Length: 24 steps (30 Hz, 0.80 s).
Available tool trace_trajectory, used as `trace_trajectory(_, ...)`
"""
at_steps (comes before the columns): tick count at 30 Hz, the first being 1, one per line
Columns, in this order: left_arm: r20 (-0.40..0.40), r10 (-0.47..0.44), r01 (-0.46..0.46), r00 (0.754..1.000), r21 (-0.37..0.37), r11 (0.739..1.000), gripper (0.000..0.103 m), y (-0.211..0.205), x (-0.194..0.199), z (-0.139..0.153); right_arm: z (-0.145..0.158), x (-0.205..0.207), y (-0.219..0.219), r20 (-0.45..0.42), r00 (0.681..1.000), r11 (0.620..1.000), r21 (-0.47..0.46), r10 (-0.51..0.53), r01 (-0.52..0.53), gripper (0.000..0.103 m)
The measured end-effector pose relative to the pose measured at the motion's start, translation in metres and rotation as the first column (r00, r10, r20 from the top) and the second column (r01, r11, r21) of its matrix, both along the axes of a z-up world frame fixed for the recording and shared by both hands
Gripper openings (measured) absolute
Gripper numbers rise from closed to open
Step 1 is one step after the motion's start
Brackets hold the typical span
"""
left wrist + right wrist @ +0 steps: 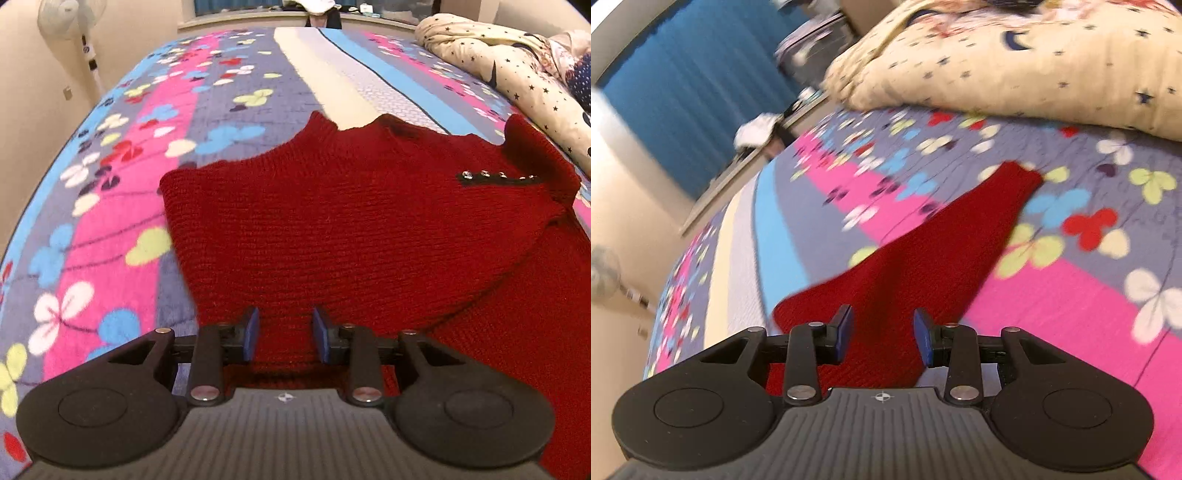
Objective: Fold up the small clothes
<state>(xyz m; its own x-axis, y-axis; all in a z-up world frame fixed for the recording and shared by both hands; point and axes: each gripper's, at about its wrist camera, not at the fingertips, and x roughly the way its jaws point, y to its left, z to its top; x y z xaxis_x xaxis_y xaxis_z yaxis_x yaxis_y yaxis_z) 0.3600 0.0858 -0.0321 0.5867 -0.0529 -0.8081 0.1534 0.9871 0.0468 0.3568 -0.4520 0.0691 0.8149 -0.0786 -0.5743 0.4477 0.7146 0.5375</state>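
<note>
Directly ahead of the left tool [285, 334] lay the red knitted sweater [351, 229], spread flat on the bed's flowered blanket [110, 221]. Its knit filled the space beyond the blue pads [252, 334] and ran under the tool's body, so the cloth sat between the two fingers, yet the pads stood apart from each other with a plain gap and did not pinch it. The jaws were set narrow, not closed. Further out from that tool and toward its right, a short dark strip of small shiny studs [498, 176] crossed the knit near a raised red fold. Beyond the sweater's far edge a pale stripe of the blanket ran away toward the window side.

In the right wrist view, a long red part of the same sweater [923, 251] stretched away from the right tool [882, 334] over the pink and grey bands of the blanket [1071, 295], ending in a squared tip well ahead. The red cloth lay below and between the right tool's blue pads [844, 334], which were likewise parted and gripped nothing. That view was blurred.

Far ahead and to the right of both tools a cream quilt with dark stars [1015, 62] was bunched on the bed. A white standing fan [68, 22] stood off to the left tool's far left, and a blue curtain [683, 99] hung beyond the bed.
</note>
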Motion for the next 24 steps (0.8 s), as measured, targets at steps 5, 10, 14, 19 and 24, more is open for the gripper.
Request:
trace_trajectory(5,-0.009,0.006,-0.006,1.0,-0.011,1.0,0.036,0.002,-0.001,-0.001,-0.011,-0.007,-0.049,0.021,0.994,0.993,0.056,-0.109,0.108,0.009)
trace_trajectory(10,-0.009,0.005,-0.005,1.0,-0.011,1.0,0.036,0.004,-0.002,-0.003,-0.025,-0.007,-0.085,0.05,0.984,0.982,0.094,-0.169,0.163,0.013)
trace_trajectory(14,-0.009,0.005,-0.005,1.0,-0.008,1.0,0.036,0.004,0.001,-0.004,-0.045,0.01,-0.099,0.035,0.99,0.983,0.129,-0.133,0.128,0.029)
trace_trajectory(19,-0.006,0.003,-0.003,1.0,-0.007,1.0,0.037,0.004,0.001,-0.005,-0.076,0.041,-0.106,-0.031,0.994,0.985,0.136,-0.105,0.108,0.044)
trace_trajectory(24,0.0,-0.002,0.002,1.0,-0.001,1.0,0.037,0.003,0.001,-0.006,-0.091,0.065,-0.106,-0.037,0.994,0.992,0.077,-0.1,0.102,0.038)
